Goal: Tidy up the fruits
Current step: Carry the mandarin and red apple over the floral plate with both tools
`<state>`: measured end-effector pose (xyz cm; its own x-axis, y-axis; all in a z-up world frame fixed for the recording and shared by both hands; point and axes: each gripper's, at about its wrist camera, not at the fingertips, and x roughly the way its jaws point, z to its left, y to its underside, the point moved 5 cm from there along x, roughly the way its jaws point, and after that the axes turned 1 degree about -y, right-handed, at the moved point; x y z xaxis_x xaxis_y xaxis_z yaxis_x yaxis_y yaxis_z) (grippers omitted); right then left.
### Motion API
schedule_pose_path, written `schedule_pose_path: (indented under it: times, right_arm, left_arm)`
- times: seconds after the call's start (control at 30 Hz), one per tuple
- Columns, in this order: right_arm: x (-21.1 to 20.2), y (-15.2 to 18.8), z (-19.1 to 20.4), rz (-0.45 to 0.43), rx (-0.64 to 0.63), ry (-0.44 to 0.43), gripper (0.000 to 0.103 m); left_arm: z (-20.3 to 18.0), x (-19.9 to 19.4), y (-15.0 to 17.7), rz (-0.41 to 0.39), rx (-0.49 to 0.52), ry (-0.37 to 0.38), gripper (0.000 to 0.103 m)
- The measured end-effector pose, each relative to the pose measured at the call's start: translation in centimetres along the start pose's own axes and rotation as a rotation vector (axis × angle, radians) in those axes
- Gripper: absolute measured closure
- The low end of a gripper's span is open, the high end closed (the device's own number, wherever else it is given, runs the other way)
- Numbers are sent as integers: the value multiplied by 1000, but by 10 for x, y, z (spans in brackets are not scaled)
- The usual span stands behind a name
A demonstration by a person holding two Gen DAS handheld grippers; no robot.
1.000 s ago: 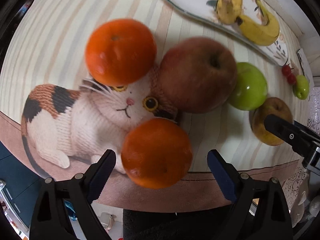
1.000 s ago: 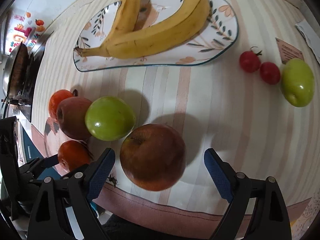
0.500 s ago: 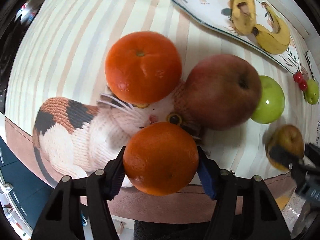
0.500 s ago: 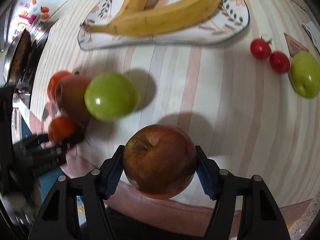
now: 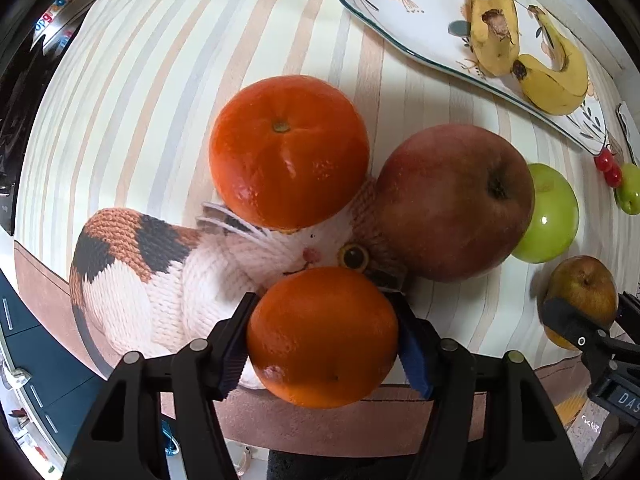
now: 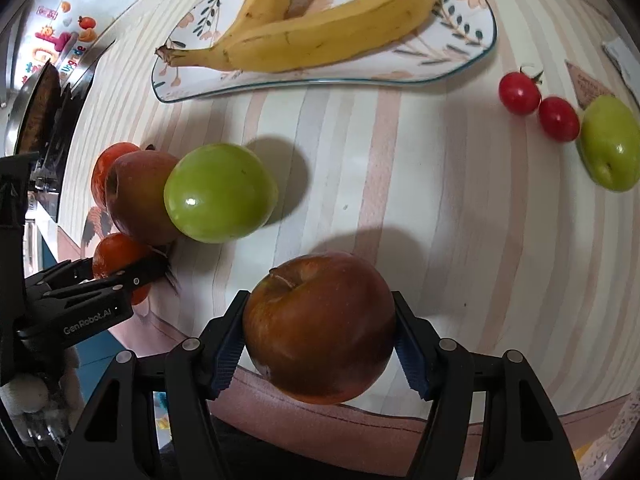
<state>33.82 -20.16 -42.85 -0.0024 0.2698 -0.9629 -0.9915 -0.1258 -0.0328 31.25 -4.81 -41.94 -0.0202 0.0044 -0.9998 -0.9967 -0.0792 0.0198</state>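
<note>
My left gripper (image 5: 323,340) is shut on an orange (image 5: 322,336) at the near table edge, over the cat picture. A second orange (image 5: 288,152) and a big red apple (image 5: 454,202) lie just beyond, touching. My right gripper (image 6: 318,346) is shut on a dark red apple (image 6: 318,328), also seen in the left wrist view (image 5: 582,292). A green apple (image 6: 220,192) rests against the other red apple (image 6: 140,196). Bananas (image 6: 320,28) lie on the flowered plate (image 6: 460,60).
Two cherry tomatoes (image 6: 536,106) and a small green fruit (image 6: 610,142) lie at the far right. The striped tablecloth with a knitted cat print (image 5: 160,272) covers the table (image 6: 440,200). The table edge runs close under both grippers. A stove (image 6: 36,112) stands at the left.
Both grippers went from open around their fruits to shut on them: the left on the near orange, the right on the dark red apple. Both views moved in closer.
</note>
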Motion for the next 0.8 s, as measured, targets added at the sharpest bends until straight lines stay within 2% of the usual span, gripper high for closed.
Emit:
schedule_pose_path:
  times: [0.2,0.43,0.6,0.7,0.8]
  right_arm:
    - [-14,1,0,-44,-2,-14,34]
    - [-57,-9,-1,-122,9,-62,34]
    - [-90,-35,-3,-190,49,-119,34]
    - [-104,-64,-7,-241,56,-114,34]
    - [-110,-97,-10,-285,56,-88,34]
  left_arm:
    - [8,-17,11,-36,16,17,42]
    - [10,-77,11,-117,19,89,42]
    - [-2,-125,-16,-207,36,158,42]
    - [-12,-144,-40,-234,45,219,42]
    - [-21,-147,-79,-244,65,233,42]
